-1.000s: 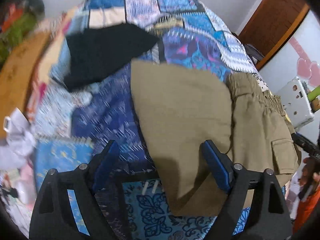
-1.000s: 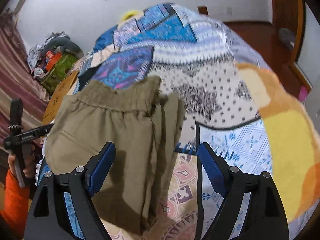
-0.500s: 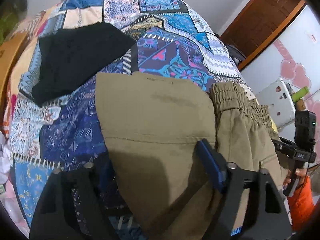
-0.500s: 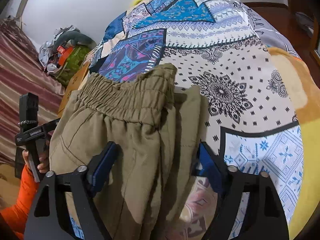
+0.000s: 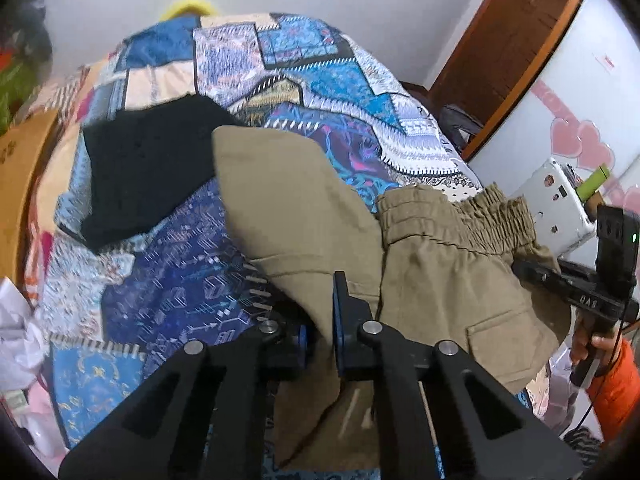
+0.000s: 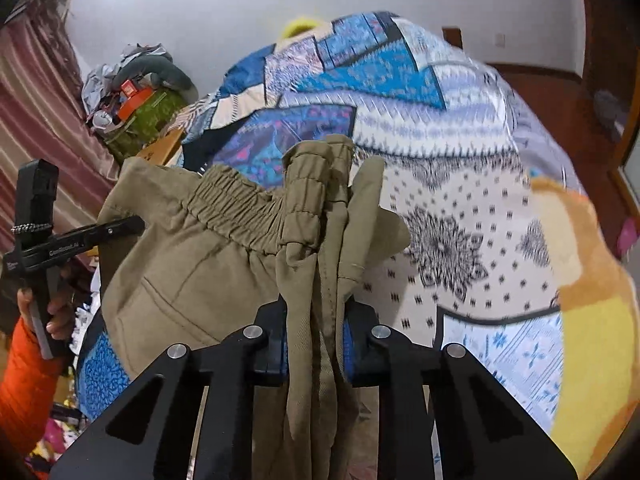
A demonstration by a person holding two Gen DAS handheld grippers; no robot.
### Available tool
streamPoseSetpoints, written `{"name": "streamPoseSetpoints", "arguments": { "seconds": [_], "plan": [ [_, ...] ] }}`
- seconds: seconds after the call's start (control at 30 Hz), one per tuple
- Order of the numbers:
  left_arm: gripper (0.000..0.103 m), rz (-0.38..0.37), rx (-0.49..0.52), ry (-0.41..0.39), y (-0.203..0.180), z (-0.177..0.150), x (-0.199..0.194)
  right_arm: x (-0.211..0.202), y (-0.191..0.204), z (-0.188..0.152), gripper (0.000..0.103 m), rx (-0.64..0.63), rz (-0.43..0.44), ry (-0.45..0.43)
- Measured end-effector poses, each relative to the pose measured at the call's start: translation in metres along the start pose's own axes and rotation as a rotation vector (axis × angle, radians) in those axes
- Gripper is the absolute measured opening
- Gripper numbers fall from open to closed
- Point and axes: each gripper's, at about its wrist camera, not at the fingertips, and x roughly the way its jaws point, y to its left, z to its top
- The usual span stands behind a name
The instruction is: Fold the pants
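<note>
Khaki pants [image 5: 288, 208] lie folded lengthwise on the patchwork bedspread [image 5: 168, 280], the elastic waistband [image 5: 460, 216] to the right. My left gripper [image 5: 320, 328] is shut on the near edge of a pant leg, which is raised off the bed. In the right wrist view the pants [image 6: 192, 264] bunch upward at the waistband [image 6: 240, 208]. The jaws of my right gripper [image 6: 314, 340] are closing, and their pads press on gathered layers of khaki fabric below the waistband. Each view shows the other gripper held by a hand in an orange sleeve [image 6: 24, 368].
A black garment [image 5: 148, 168] lies on the bed beyond the pants. A wooden door [image 5: 504, 48] and a white device [image 5: 556, 204] are off the bed's right side. A heap of clutter [image 6: 136, 96] and a curtain [image 6: 36, 112] stand to the left.
Both grippers went from open to closed on the pants. The cloth now rises and bunches between the jaws, and both hands have lifted slightly.
</note>
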Motion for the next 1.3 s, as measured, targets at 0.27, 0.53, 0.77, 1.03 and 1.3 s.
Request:
{"name": "streamPoseSetpoints", "arguments": {
  "seconds": [0.27,0.53,0.77,1.03,1.3],
  "plan": [
    [0.007,0.101,0.040,-0.099,0.004,0.017,-0.040,-0.002,0.033,0.038,0.016,-0.110,-0.007,-0.066],
    [0.006,0.203,0.062,-0.233,0.025,0.055,-0.086,0.008,0.067,0.098,0.016,-0.198,0.022,-0.139],
    [0.006,0.263,0.035,-0.272,0.068,0.083,-0.090,0.033,0.094,0.138,0.016,-0.258,0.036,-0.193],
    [0.006,0.308,-0.053,-0.265,0.129,0.106,-0.065,0.093,0.122,0.172,0.016,-0.281,0.066,-0.162],
    [0.006,0.351,-0.137,-0.208,0.191,0.114,-0.014,0.162,0.147,0.193,0.016,-0.356,0.052,-0.096]
  ]
}}
